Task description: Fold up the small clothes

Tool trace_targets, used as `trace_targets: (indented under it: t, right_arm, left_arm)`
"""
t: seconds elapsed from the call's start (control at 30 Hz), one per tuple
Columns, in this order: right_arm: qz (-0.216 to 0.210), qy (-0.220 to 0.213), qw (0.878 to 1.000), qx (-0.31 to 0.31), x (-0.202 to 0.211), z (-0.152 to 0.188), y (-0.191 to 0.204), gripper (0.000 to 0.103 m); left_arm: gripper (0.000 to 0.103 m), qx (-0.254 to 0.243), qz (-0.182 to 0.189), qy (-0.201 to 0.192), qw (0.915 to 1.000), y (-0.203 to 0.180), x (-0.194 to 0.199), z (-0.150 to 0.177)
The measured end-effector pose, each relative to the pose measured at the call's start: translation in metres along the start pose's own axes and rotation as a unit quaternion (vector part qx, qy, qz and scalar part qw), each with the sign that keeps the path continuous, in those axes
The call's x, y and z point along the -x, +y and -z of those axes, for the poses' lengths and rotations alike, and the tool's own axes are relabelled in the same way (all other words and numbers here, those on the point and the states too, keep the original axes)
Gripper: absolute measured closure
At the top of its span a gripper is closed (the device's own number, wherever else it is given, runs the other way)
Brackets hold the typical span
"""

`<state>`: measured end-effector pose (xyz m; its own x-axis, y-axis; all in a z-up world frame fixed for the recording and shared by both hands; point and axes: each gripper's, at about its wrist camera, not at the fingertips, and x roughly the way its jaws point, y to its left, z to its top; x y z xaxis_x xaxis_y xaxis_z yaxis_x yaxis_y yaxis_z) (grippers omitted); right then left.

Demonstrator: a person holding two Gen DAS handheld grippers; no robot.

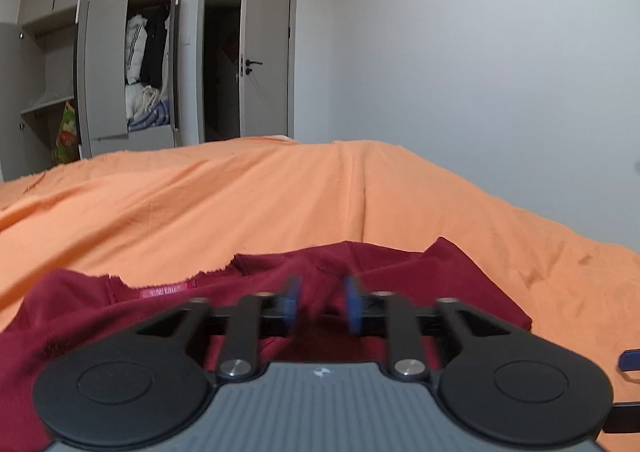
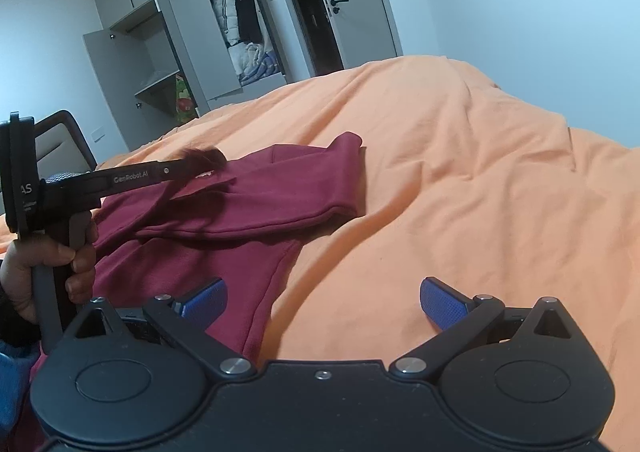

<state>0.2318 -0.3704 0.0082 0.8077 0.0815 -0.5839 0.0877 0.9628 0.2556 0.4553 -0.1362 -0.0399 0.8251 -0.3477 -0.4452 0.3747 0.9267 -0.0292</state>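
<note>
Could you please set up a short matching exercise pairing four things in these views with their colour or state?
Things:
1. garment
2. bed cover
3. right gripper
4. wardrobe door

States:
A. orange, wrinkled
B. dark red, partly folded over itself
C. swung open, clothes showing inside
D. blue pads spread wide, holding nothing

Pairs: 1-B, 2-A, 3-D, 4-C

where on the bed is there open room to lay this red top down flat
Bare orange sheet lies right of the dark red garment, out to the wall, and beyond it toward the wardrobe. The near left is crowded: garment, left gripper, the hand.
</note>
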Motion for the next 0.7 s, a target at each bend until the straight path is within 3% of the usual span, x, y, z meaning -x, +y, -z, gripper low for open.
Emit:
trace_targets:
  t: [0.07,0.27,0.47,0.53,0.7]
  right_arm:
    - [-0.002,0.002,1.0,0.003,-0.004,0.0,0.002,0.001]
    - [-0.021,0.005,1.0,0.01,-0.022,-0.008,0.012,0.001]
    - [-0.085,0.01,0.996,0.038,-0.059,-0.028,0.048,0.001]
    - [-0.102,0.005,0.993,0.056,-0.075,-0.037,0.063,0.002]
    - [-0.122,0.011,0.99,0.073,-0.124,-0.062,0.093,0.016]
  left_arm:
    - [0.027,0.011,0.001,-0.004,0.9999,0.009,0.006,-0.002]
    - [0.004,0.038,-0.006,-0.004,0.9992,0.025,0.043,-0.013]
    - [0.001,0.07,-0.114,0.0,0.991,0.079,0.094,-0.008]
    - [0.0,0.087,-0.152,0.006,0.9845,0.104,0.111,-0.003]
    - [0.0,0.142,-0.228,0.029,0.9628,0.173,0.148,0.02]
